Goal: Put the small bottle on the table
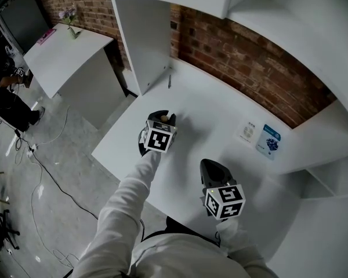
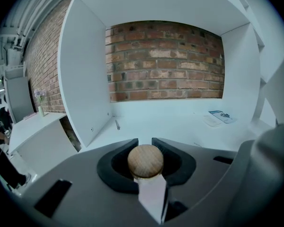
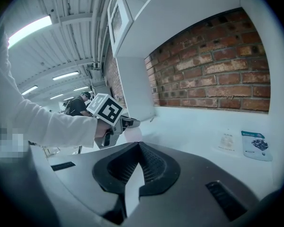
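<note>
The small bottle (image 2: 145,161) has a round wooden cap and a pale body. It sits between the jaws of my left gripper (image 2: 145,143), which is shut on it just under the cap. In the head view this gripper (image 1: 162,119) is over the left part of the white table (image 1: 220,114), near its front-left edge. From the right gripper view the bottle (image 3: 132,134) hangs below the left gripper (image 3: 125,123), low over the tabletop; whether it touches is unclear. My right gripper (image 1: 212,165) hovers nearer the front edge, shut and empty (image 3: 139,145).
A thin pen-like stick (image 1: 169,81) lies by the white shelf panel (image 1: 142,39). Two leaflets (image 1: 248,131) (image 1: 269,139) lie at the right by the brick wall. A side table with a flower vase (image 1: 69,25) stands to the left, where a person (image 1: 0,74) sits. Cables cross the floor.
</note>
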The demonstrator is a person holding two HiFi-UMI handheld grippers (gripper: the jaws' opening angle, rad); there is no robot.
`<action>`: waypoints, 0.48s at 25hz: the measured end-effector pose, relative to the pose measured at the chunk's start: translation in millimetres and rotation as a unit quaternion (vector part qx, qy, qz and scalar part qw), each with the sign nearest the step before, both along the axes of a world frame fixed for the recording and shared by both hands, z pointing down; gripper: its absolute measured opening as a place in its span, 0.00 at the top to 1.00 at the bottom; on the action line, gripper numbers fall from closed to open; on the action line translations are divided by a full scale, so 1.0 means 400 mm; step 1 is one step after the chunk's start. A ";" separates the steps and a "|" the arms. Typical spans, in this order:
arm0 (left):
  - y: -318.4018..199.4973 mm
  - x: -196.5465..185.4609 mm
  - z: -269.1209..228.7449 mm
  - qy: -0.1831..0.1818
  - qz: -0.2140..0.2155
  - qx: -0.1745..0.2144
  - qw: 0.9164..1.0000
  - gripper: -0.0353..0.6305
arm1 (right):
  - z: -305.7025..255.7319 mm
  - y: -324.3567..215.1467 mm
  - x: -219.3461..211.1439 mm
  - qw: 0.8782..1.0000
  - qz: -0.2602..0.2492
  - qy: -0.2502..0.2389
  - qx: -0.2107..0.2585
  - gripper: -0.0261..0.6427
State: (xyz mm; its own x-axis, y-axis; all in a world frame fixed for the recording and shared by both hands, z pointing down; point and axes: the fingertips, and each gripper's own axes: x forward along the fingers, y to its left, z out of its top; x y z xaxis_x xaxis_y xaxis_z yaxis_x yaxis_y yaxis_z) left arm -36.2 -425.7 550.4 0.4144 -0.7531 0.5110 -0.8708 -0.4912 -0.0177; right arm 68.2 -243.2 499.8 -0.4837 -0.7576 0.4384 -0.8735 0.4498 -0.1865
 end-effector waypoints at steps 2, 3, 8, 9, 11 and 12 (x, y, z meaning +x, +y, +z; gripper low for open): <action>-0.012 0.006 0.000 -0.002 0.000 -0.001 1.000 0.79 | 0.001 -0.001 0.002 1.000 0.001 -0.001 -0.001 0.92; -0.018 0.009 0.002 -0.003 0.000 -0.001 1.000 0.79 | 0.002 -0.002 0.005 1.000 0.002 -0.001 -0.002 0.92; -0.036 0.014 0.047 -0.007 0.005 -0.019 1.000 0.79 | 0.007 -0.002 0.011 1.000 0.006 -0.001 -0.005 0.92; -0.039 0.013 0.050 -0.008 0.005 -0.020 1.000 0.79 | 0.008 -0.002 0.013 1.000 0.007 -0.001 -0.005 0.92; -0.046 0.012 0.053 -0.008 0.002 -0.022 1.000 0.79 | 0.009 -0.004 0.019 1.000 0.009 -0.001 -0.006 0.92; -0.050 0.013 0.055 -0.006 0.001 -0.024 1.000 0.79 | 0.010 -0.005 0.022 1.000 0.010 -0.001 -0.006 0.92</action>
State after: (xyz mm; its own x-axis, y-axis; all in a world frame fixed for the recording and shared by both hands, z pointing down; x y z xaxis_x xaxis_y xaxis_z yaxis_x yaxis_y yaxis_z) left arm -30.9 -445.6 572.5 0.4088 -0.7275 0.5510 -0.8702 -0.4927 -0.0048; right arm 77.0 -245.3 503.8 -0.4689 -0.7618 0.4470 -0.8822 0.4293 -0.1938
